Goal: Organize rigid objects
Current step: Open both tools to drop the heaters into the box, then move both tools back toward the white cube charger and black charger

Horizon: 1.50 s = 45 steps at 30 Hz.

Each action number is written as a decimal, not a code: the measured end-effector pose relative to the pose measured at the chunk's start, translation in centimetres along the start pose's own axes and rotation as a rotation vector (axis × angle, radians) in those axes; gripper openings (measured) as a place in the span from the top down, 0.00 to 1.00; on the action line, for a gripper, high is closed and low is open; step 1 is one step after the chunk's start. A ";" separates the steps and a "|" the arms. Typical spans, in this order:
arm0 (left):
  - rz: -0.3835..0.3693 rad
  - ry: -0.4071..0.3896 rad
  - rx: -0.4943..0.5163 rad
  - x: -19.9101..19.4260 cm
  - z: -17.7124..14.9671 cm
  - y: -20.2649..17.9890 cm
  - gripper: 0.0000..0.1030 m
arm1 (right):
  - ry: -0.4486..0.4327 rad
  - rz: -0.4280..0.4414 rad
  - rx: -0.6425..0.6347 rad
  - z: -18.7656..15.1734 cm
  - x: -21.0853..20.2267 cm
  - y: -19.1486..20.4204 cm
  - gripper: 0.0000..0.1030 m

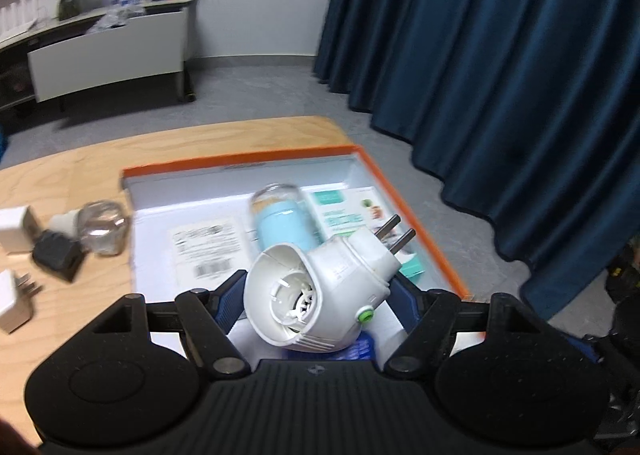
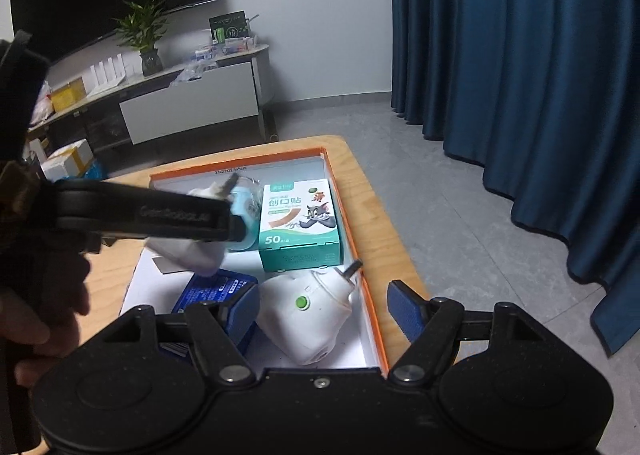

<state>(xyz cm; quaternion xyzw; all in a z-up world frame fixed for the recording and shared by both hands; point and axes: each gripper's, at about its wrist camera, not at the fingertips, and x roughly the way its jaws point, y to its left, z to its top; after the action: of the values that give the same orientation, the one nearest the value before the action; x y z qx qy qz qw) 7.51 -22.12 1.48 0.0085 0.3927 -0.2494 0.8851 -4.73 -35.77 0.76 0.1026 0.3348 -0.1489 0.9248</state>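
On my wooden desk (image 1: 80, 183) sits the orange-rimmed box (image 1: 240, 165). My left gripper (image 1: 316, 291) hangs over it, fingers (image 1: 228, 295) clamped on a white plug-in device (image 1: 320, 287) — prongs pointing away. My right gripper (image 2: 324, 307) has its fingers (image 2: 406, 311) spread wide, gripping nothing — a second white plug-in unit (image 2: 308, 319) lies between them in the box, beside the teal plaster carton (image 2: 298, 223).

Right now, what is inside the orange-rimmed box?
In the orange-rimmed box: a bandage carton, a light-blue bottle, a blue packet and a white plug-in device. The left hand-held gripper covers part of the floor.
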 end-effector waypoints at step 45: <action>0.321 -0.093 -0.280 -11.4 -4.3 13.4 0.12 | -0.023 0.213 -0.158 2.5 -0.2 10.7 0.17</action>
<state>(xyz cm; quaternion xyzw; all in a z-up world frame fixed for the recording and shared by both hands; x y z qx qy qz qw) 4.07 -4.57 4.01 -0.0634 0.3758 -0.0483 0.9233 0.27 -26.46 3.69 0.0627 0.3219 -0.0240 0.9444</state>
